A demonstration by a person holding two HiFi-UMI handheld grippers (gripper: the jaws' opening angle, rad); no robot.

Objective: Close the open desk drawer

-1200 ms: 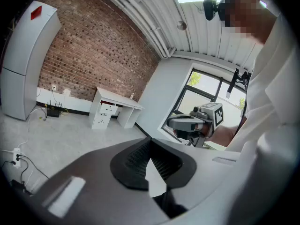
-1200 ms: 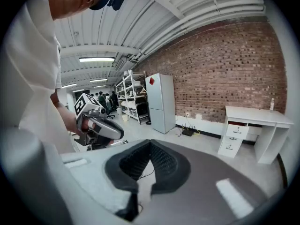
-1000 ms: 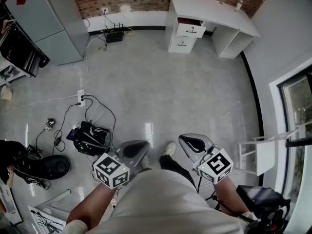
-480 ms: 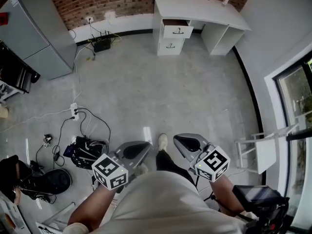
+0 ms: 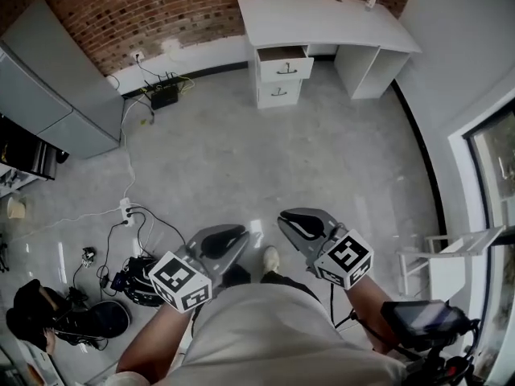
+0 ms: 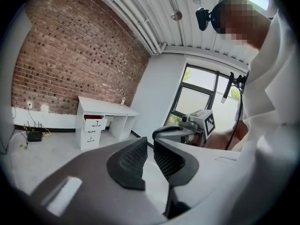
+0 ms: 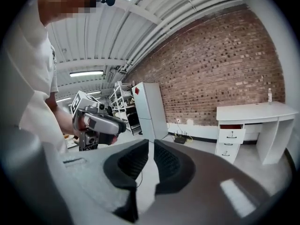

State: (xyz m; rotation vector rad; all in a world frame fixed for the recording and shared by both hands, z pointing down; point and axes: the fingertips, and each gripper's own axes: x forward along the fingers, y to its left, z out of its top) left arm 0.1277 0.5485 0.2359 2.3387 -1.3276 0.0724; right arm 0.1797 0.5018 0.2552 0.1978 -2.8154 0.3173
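One desk drawer (image 5: 285, 65) stands open, contents not visible

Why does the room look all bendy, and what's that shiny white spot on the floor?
Head view: the wide lens curves the brick wall and the desk. The white spot on the floor is glare, probably a light reflecting off it. Left gripper view and right gripper view: both are fisheye too, with dark rounded corners. In the left one the window is washed out bright.
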